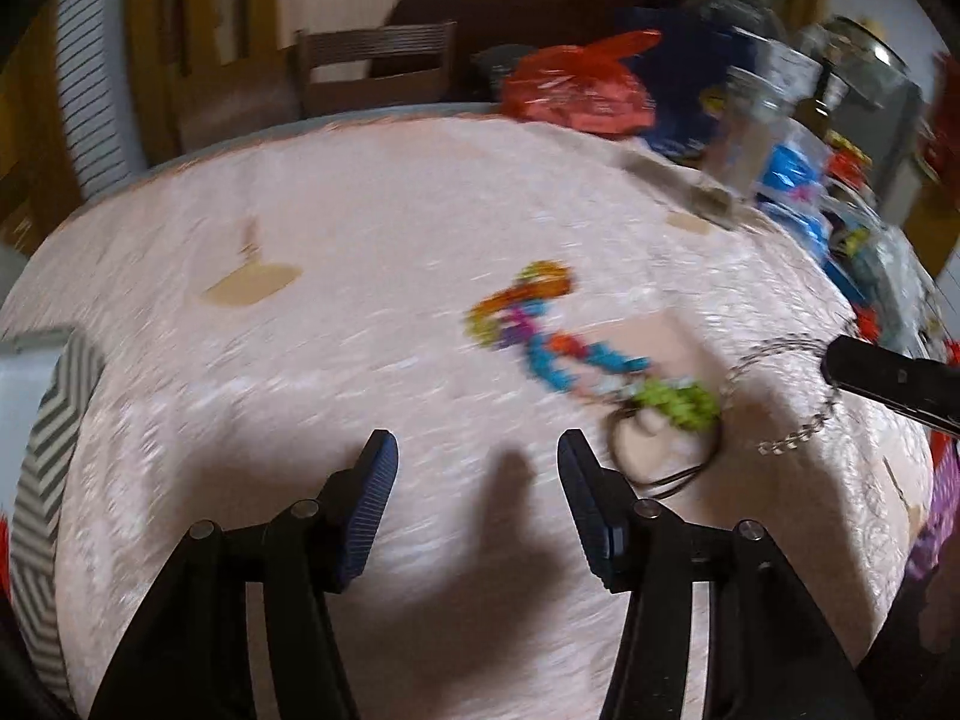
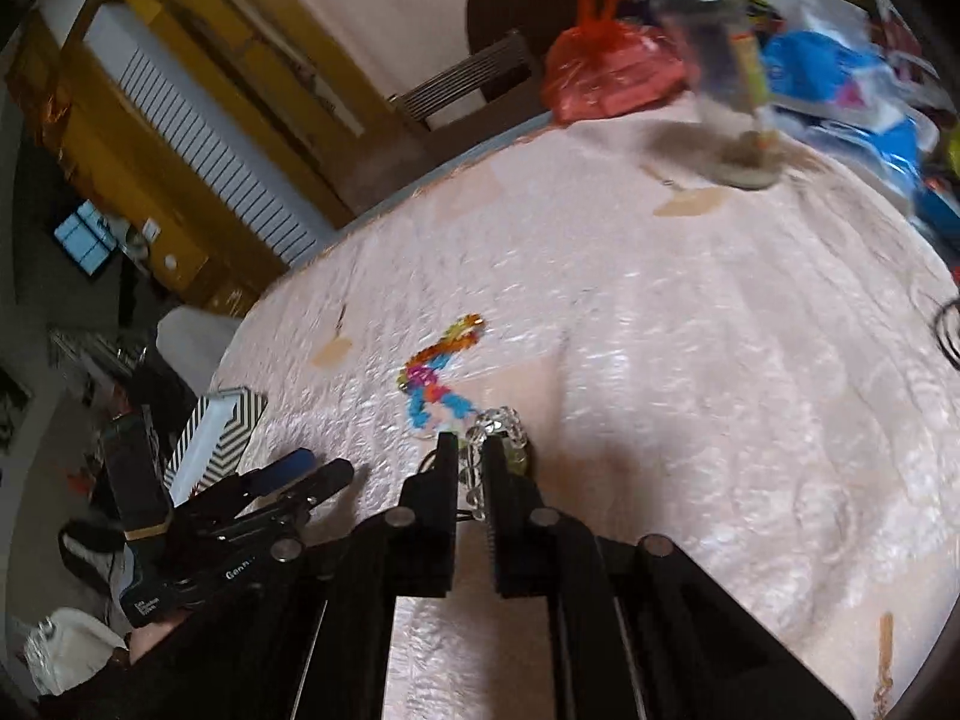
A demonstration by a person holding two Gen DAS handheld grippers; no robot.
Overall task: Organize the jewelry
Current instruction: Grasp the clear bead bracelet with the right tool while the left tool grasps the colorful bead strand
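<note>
Right gripper [image 2: 469,456] pinches clear bead chain [image 2: 493,420]. Left gripper [image 1: 477,456] spread, empty; colourful bead string [image 1: 540,324] beyond it on tablecloth [image 1: 300,360].

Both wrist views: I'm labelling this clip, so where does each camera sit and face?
Left wrist: on the open left gripper, facing down at the tablecloth and colourful bracelets.
Right wrist: on the right gripper, shut on a clear bead bracelet; the left gripper shows lower left.
Shared: bracelets, red bag.
</note>
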